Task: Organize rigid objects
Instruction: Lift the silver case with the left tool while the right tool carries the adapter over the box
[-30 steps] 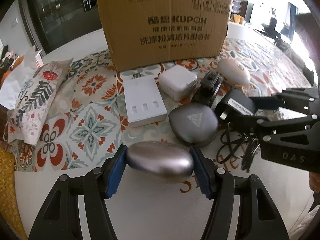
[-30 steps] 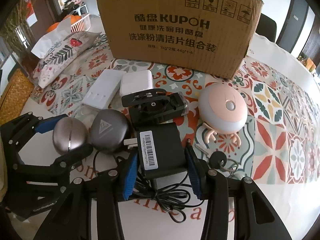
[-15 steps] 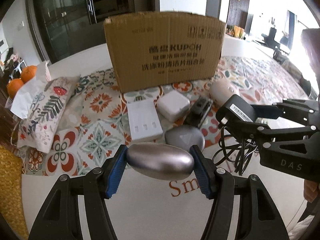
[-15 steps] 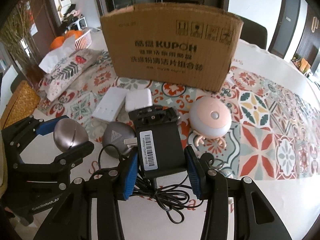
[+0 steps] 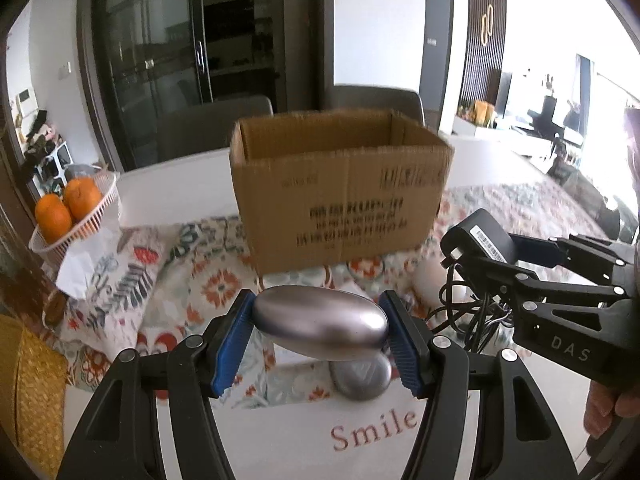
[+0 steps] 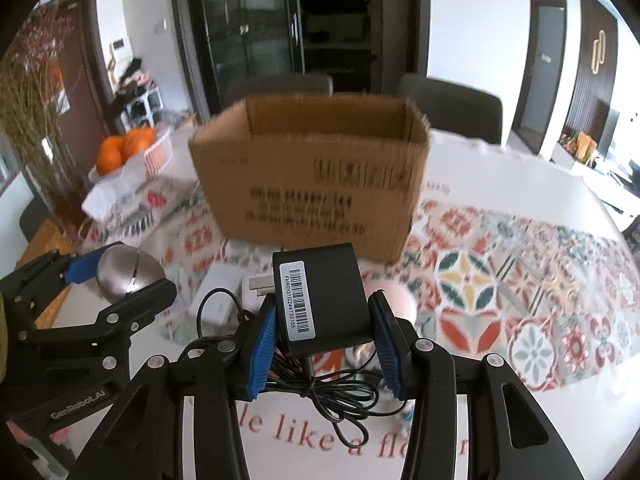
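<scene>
above the patterned cloth [image 6: 520, 280] both grippers hang in open air, short of the open-topped cardboard box [image 5: 340, 192]. left gripper [image 5: 320, 328] fingers clamp a silver oval case [image 5: 320, 326]; right gripper [image 6: 322, 340] fingers clamp a black power adapter [image 6: 320, 292] (barcode label fhrdg1244732155), cord [image 6: 332, 396] dangling. white surface [image 5: 300, 448] reads "smile"; oranges [image 5: 66, 206] sit in a basket at left.

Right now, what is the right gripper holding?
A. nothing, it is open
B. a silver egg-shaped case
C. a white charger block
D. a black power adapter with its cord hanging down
D: in the right wrist view the right gripper has its blue pads clamped on the sides of the black power adapter, with the cord dangling below; the silver case sits in the left gripper.
</scene>
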Demonstrator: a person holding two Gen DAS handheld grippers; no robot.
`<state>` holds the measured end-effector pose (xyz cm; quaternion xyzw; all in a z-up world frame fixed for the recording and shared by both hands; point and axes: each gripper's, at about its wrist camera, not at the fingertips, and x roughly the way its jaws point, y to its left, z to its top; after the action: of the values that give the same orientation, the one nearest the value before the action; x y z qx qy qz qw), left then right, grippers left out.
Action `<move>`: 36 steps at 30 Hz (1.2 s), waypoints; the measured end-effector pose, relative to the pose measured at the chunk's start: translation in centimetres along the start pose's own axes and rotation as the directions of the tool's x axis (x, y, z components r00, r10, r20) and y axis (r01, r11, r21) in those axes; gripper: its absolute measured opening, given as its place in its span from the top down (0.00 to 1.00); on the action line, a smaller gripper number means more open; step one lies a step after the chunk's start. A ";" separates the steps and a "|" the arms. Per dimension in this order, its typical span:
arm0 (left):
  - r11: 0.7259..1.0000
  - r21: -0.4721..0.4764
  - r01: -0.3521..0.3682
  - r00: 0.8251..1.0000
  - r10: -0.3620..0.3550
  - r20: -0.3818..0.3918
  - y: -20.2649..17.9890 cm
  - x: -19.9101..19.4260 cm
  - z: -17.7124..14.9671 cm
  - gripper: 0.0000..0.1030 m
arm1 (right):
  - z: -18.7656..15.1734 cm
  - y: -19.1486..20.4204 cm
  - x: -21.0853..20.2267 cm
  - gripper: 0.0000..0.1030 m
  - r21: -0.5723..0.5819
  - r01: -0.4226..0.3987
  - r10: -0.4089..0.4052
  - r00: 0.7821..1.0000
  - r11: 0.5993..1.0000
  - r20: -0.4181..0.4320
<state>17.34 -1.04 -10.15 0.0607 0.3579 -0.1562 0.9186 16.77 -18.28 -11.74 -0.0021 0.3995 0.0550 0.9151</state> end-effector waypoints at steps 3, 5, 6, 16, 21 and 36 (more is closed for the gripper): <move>1.000 -0.003 0.001 1.000 -0.001 0.024 0.1 -0.1 1.3 0.39 | 1.2 -0.4 -0.9 0.56 0.011 0.009 -0.009 0.999 1.000 0.050; 1.000 -0.012 0.010 0.999 -0.010 0.034 0.2 -0.2 2.2 0.39 | 1.9 -0.5 -1.2 0.56 0.017 0.010 -0.011 0.997 1.000 0.072; 1.000 -0.014 0.016 0.999 -0.015 0.043 0.3 -0.3 2.7 0.39 | 2.3 -0.6 -1.4 0.56 0.022 0.009 -0.011 0.996 1.000 0.084; 0.999 -0.040 0.027 0.993 -0.022 0.112 0.9 -0.7 6.8 0.39 | 5.7 -1.0 -2.4 0.56 0.058 -0.004 -0.006 0.986 0.998 0.167; 1.000 -0.026 0.017 0.991 -0.014 0.136 1.2 -0.7 8.7 0.39 | 7.6 -1.0 -2.6 0.56 0.062 -0.008 -0.004 0.980 0.998 0.200; 0.999 -0.033 0.009 0.991 -0.005 0.131 2.7 1.0 14.1 0.39 | 13.7 -1.6 -1.1 0.56 0.074 -0.027 0.010 0.973 0.997 0.230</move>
<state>27.96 -1.91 -0.41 0.0335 0.2996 -0.1568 0.9405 26.20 -19.28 -1.64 0.0430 0.2927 0.0481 0.9540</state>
